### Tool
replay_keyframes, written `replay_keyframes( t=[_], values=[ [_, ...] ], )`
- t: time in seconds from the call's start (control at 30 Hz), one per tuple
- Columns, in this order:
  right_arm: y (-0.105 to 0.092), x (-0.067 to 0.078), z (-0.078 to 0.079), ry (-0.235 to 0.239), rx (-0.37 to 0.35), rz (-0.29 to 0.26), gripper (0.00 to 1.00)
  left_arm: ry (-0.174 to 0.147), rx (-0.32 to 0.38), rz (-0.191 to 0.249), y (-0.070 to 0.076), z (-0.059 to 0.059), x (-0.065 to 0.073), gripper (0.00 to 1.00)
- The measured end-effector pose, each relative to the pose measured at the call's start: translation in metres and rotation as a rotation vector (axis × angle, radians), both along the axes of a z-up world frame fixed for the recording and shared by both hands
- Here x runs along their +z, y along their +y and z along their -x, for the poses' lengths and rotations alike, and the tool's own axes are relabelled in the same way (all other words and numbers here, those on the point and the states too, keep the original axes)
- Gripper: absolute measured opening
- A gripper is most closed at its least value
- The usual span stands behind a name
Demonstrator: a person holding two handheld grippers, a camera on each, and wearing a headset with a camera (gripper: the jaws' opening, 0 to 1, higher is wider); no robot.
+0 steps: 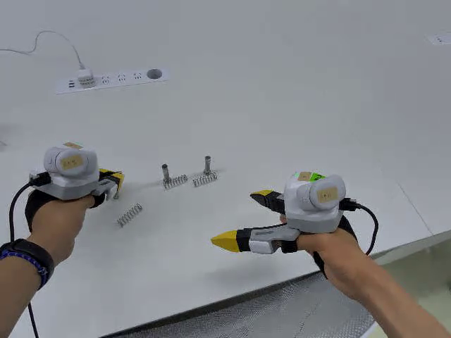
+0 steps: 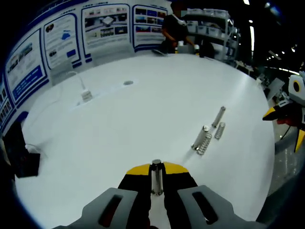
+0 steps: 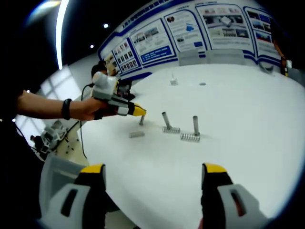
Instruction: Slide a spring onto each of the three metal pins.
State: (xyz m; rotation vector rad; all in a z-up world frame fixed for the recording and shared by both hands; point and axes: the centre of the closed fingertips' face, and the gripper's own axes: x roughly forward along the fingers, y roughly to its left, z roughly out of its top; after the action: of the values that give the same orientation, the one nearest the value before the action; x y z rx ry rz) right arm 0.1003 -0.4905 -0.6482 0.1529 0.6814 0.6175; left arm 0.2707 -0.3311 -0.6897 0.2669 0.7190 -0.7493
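Two metal pins stand upright on the white table, one (image 1: 165,171) left of the other (image 1: 207,163). A spring (image 1: 175,182) lies at the foot of the left pin, and a second spring (image 1: 205,179) at the foot of the right one. A third spring (image 1: 130,215) lies loose nearer me. My left gripper (image 2: 156,169) is shut on a third metal pin (image 2: 156,177), which points forward between its jaws. It hovers left of the standing pins (image 1: 116,179). My right gripper (image 1: 243,217) is open and holds nothing, right of the pins and nearer me.
A white power strip (image 1: 113,79) with a plugged-in cable lies at the far left of the table. The table's front edge (image 1: 232,299) runs just below my hands. Wall posters (image 2: 107,28) and a person (image 2: 174,26) stand beyond the far side.
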Motion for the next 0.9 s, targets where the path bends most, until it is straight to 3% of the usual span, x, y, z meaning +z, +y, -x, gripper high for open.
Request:
replay_keyframes(
  t=[0.3, 0.9],
  values=[
    [0.003, 0.0, 0.001, -0.002, 0.007, -0.002, 0.84, -0.013, -0.009, -0.008, 0.005, 0.008, 0.003, 0.07],
    [0.005, 0.0, 0.003, -0.003, 0.013, -0.004, 0.84, -0.003, 0.027, 0.007, 0.014, 0.016, 0.006, 0.08]
  ],
)
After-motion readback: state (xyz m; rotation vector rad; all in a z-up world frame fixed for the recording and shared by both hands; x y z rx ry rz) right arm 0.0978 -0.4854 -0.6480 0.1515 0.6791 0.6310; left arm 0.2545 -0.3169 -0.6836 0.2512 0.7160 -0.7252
